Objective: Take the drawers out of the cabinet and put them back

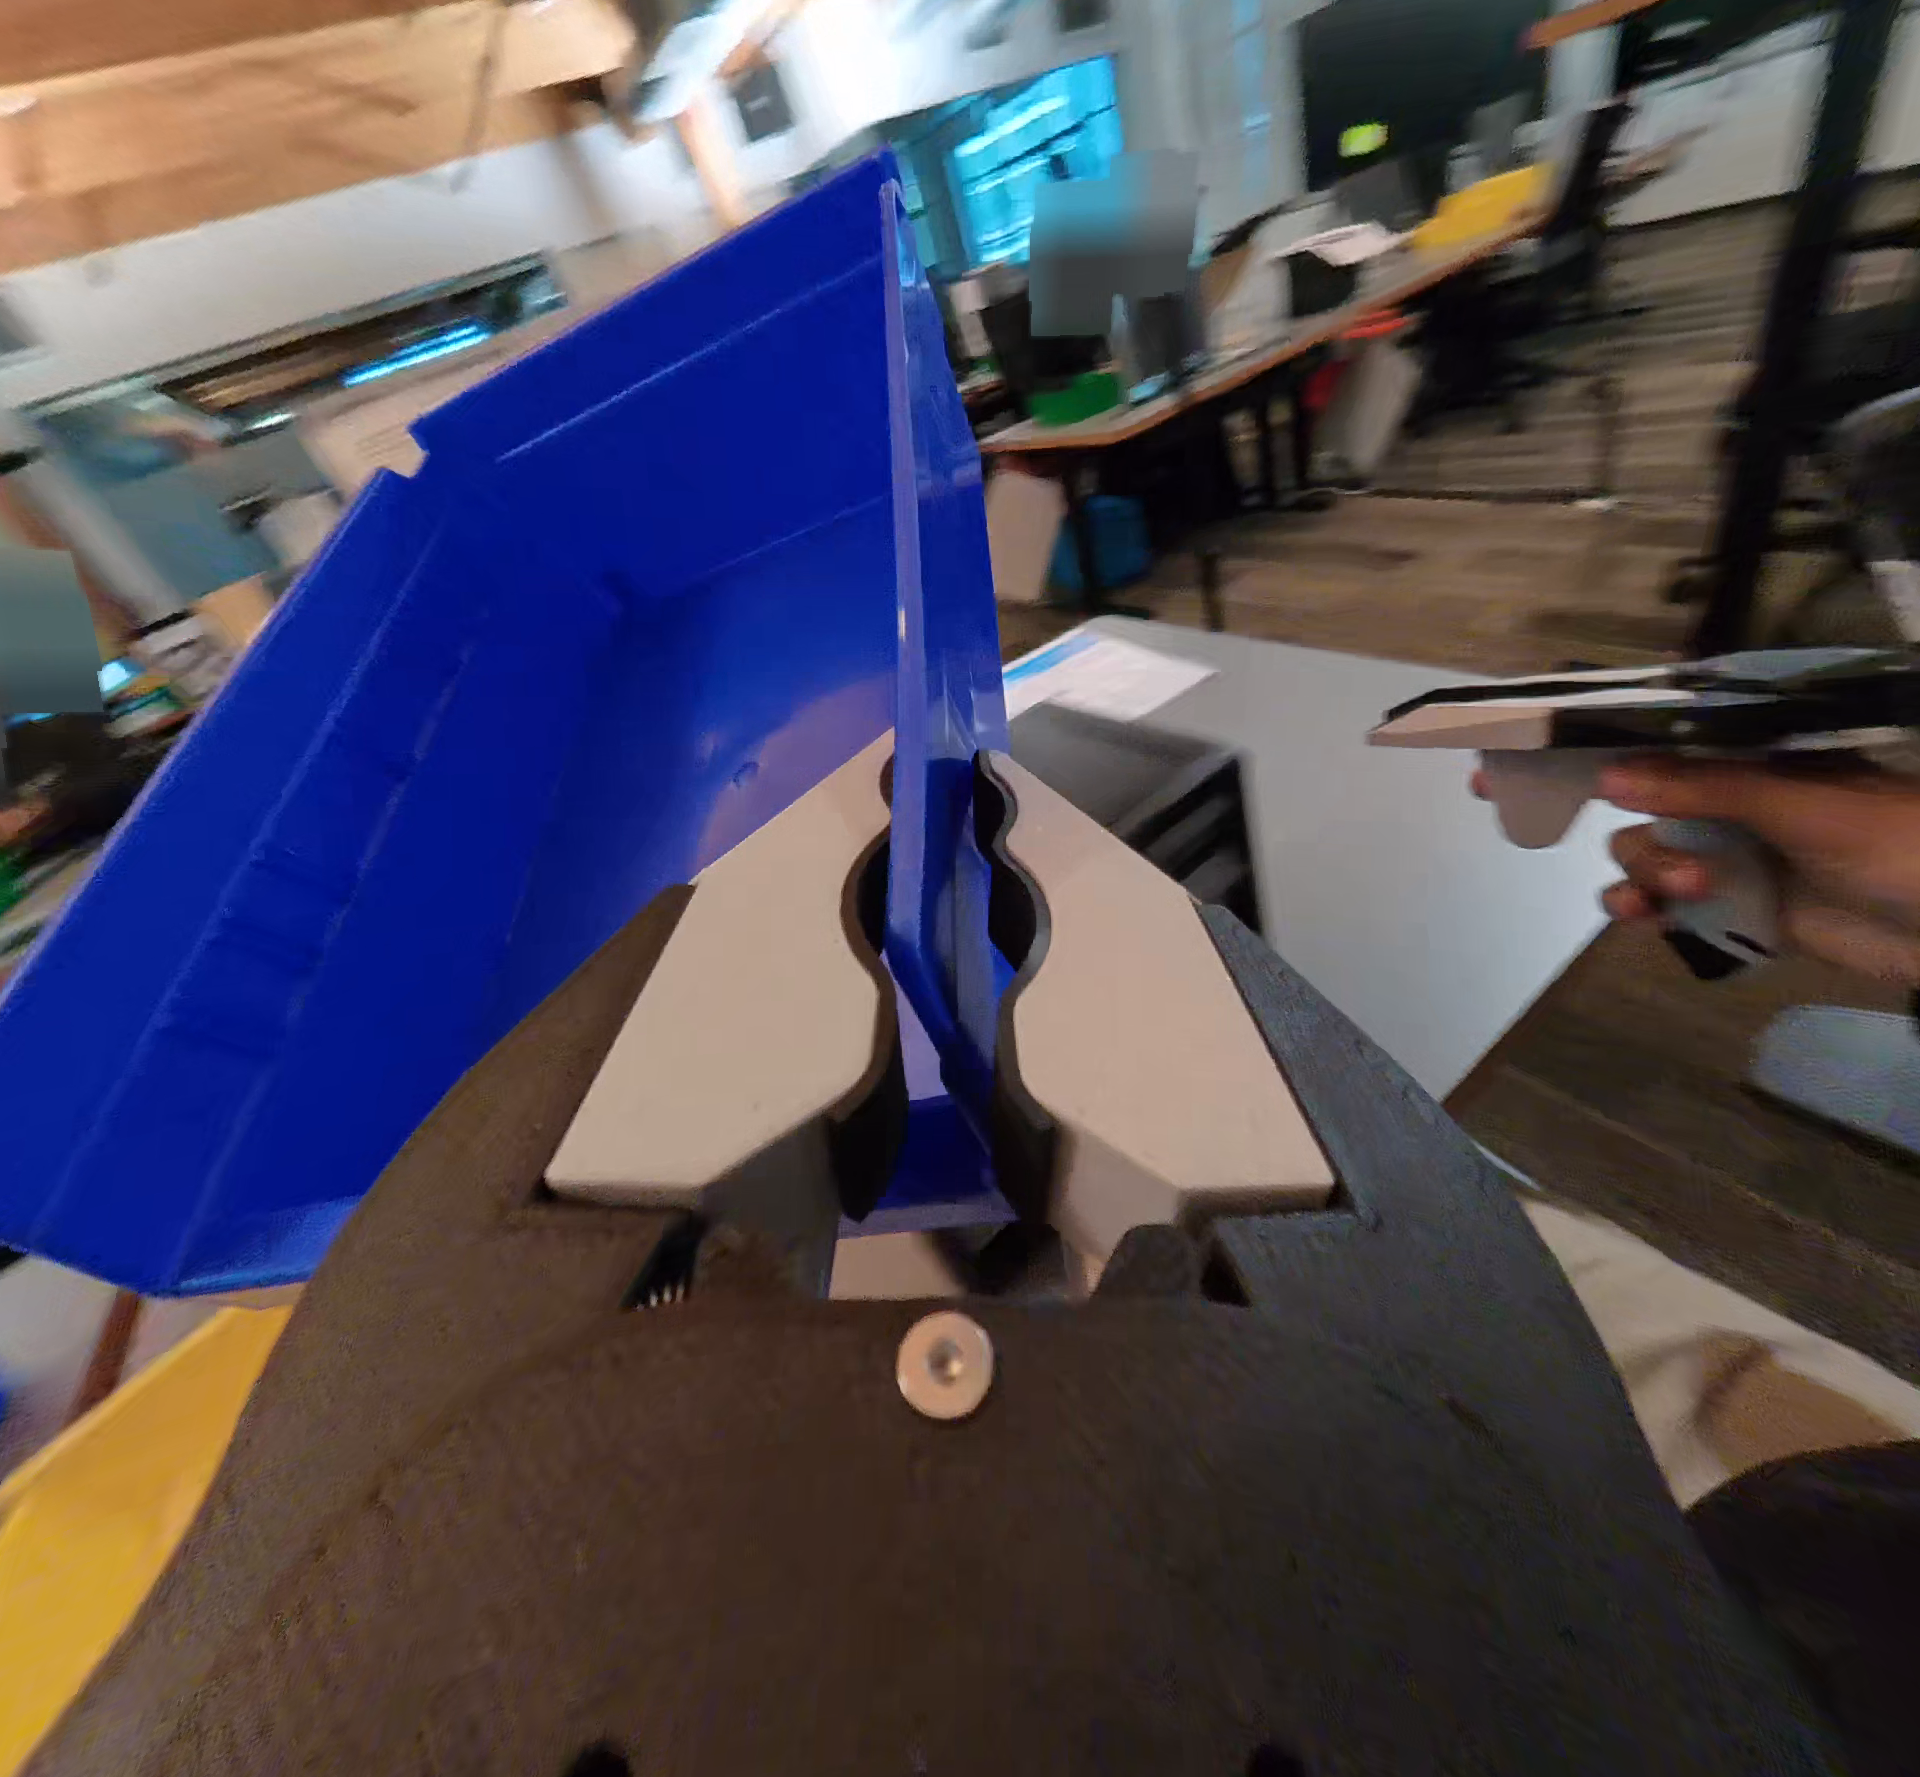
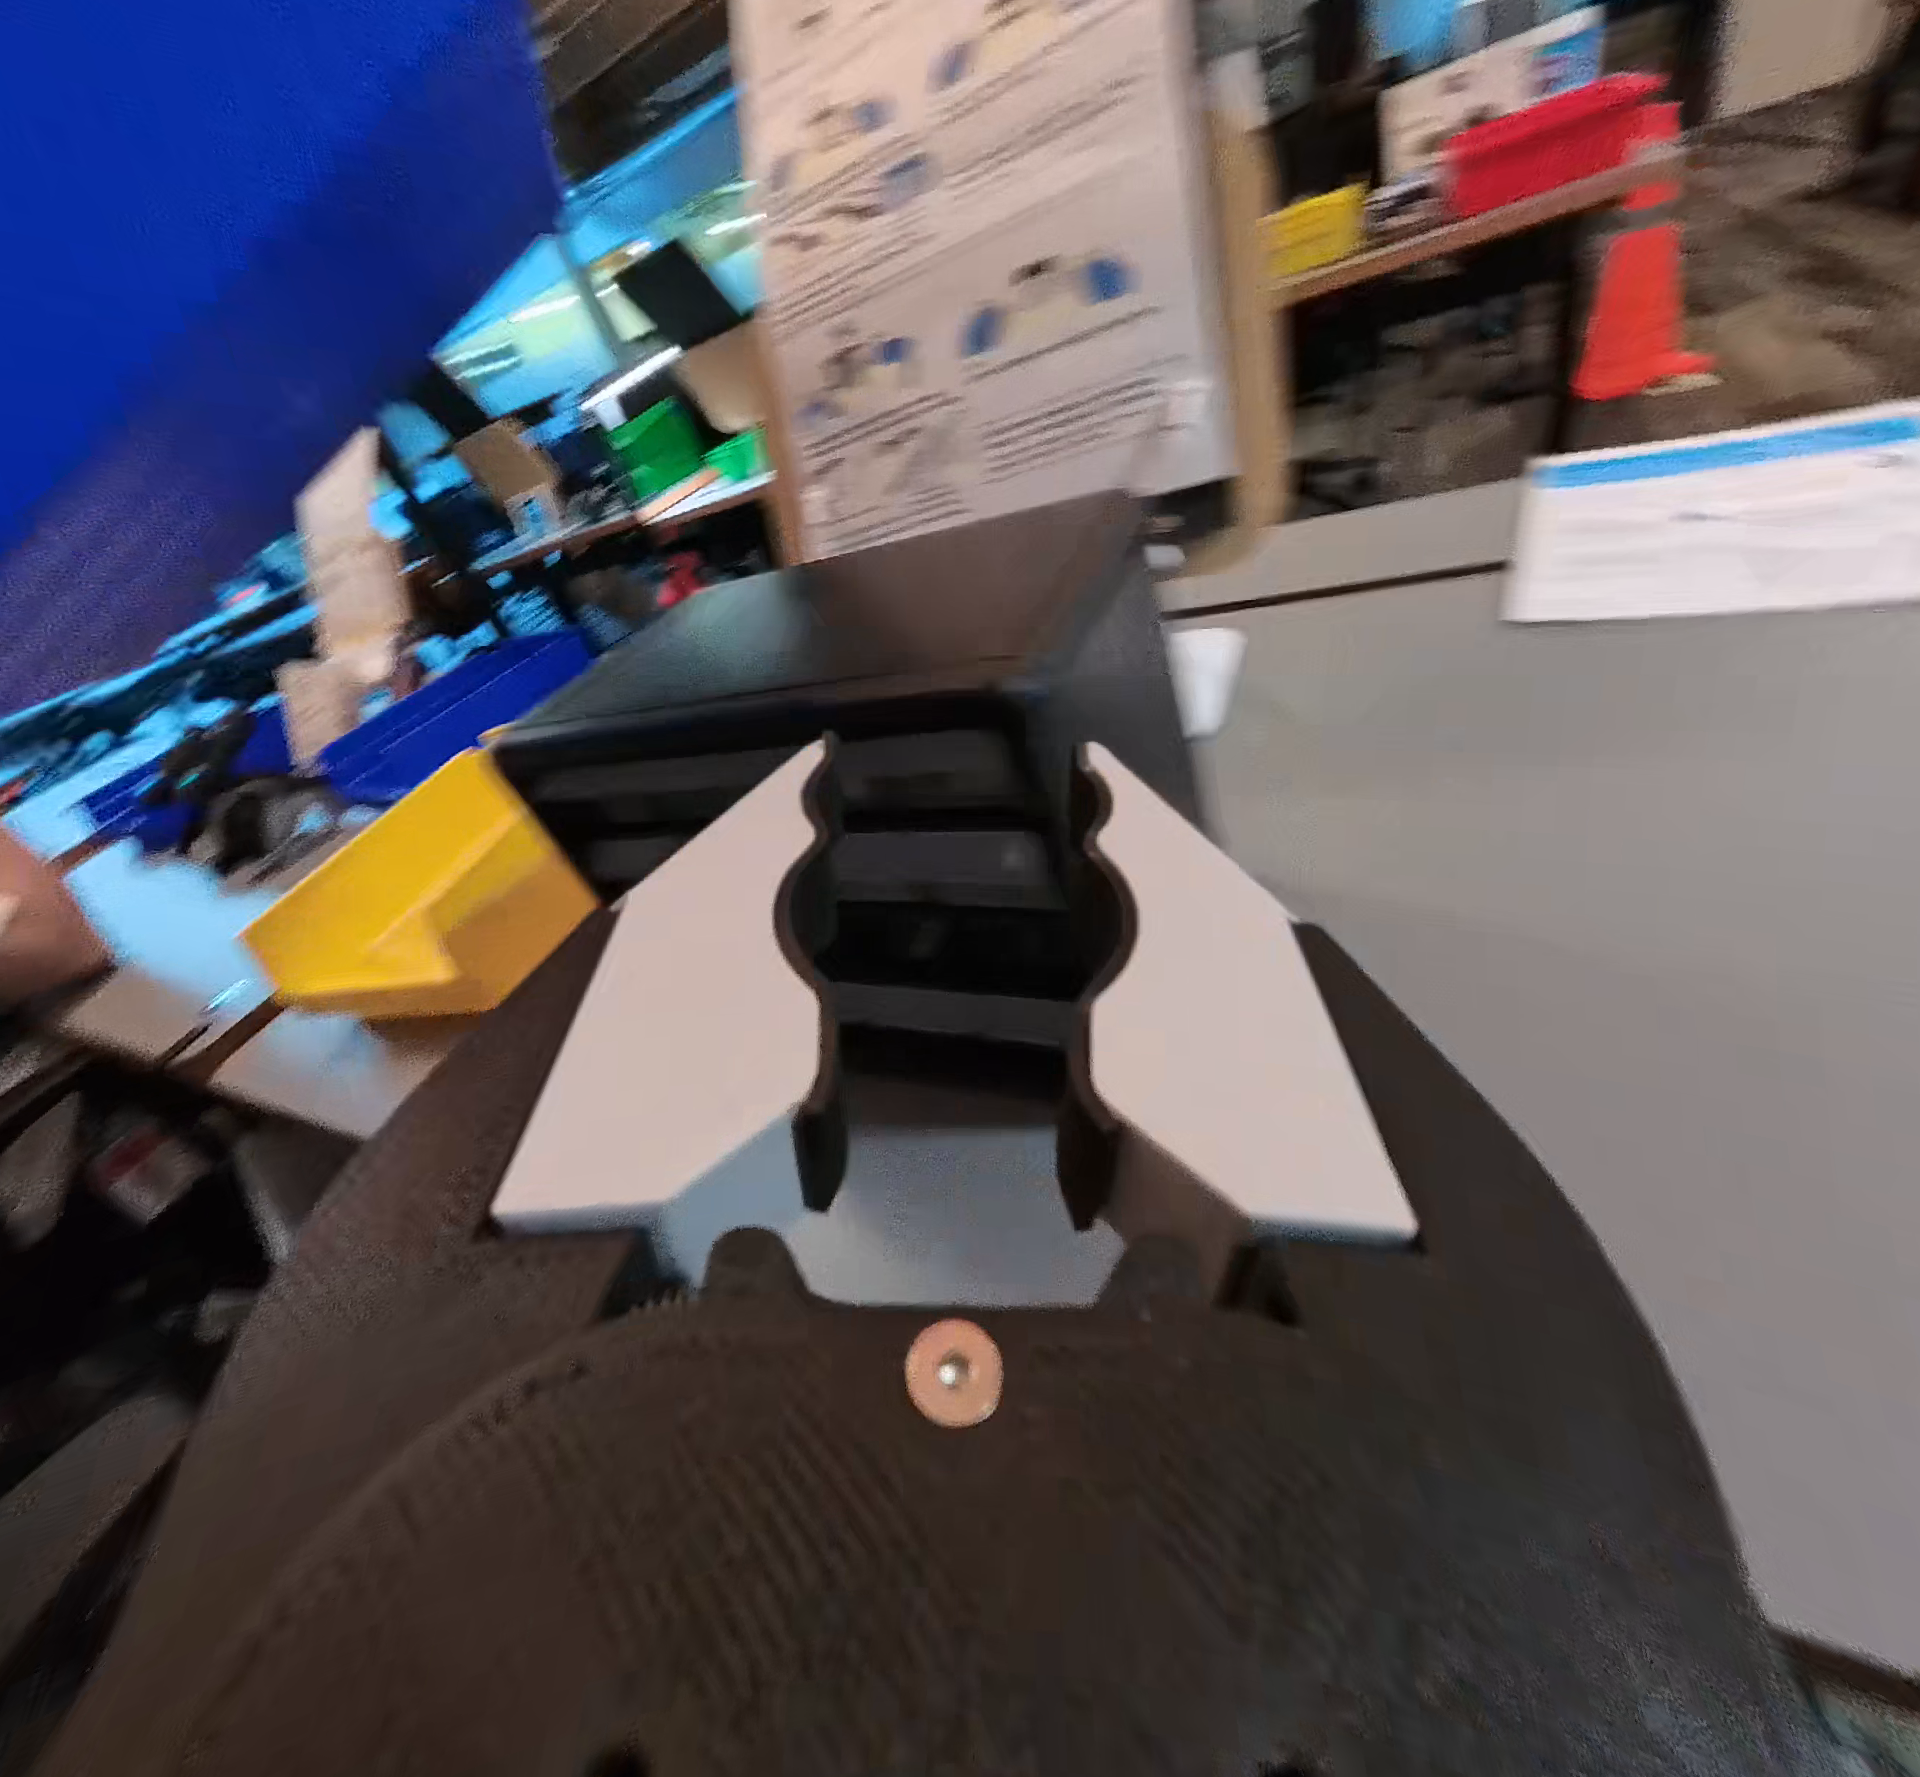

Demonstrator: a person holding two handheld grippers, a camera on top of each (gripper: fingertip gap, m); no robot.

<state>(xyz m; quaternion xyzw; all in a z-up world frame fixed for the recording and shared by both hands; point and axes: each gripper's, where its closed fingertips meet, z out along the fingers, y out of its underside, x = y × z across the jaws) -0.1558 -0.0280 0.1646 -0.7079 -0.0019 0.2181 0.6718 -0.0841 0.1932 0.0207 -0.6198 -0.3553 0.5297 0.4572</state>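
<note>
Clamping a wall of the blue drawer (image 1: 582, 740), the left gripper (image 1: 940, 771) held it in the air, tilted, so that its open inside filled the left and centre of the left wrist view. Both grey fingers (image 1: 769, 979) pressed on the thin blue wall from either side. At the lower left corner of that view a yellow drawer (image 1: 94, 1519) showed below the blue one. At the right edge a hand (image 1: 1787, 854) held the right gripper (image 1: 1392, 735) above the grey table (image 1: 1382, 854); its fingers looked nearly together there, seen from the side. In the right wrist view the right gripper (image 2: 956, 761) had its fingers (image 2: 675, 1021) apart with nothing between them, pointing at the black cabinet (image 2: 862, 647) in the centre of the frame. The cabinet stood on the grey table (image 2: 1507, 896), and the dark slots seen between the fingers were too blurred to judge. A yellow drawer (image 2: 416, 896) stuck out of the cabinet's left side, at centre left. The blue drawer (image 2: 239, 200) filled the upper left corner. A sheet of paper (image 2: 1714, 522) lay on the table at the right edge, and an upright printed board (image 2: 977, 200) stood behind the cabinet.
</note>
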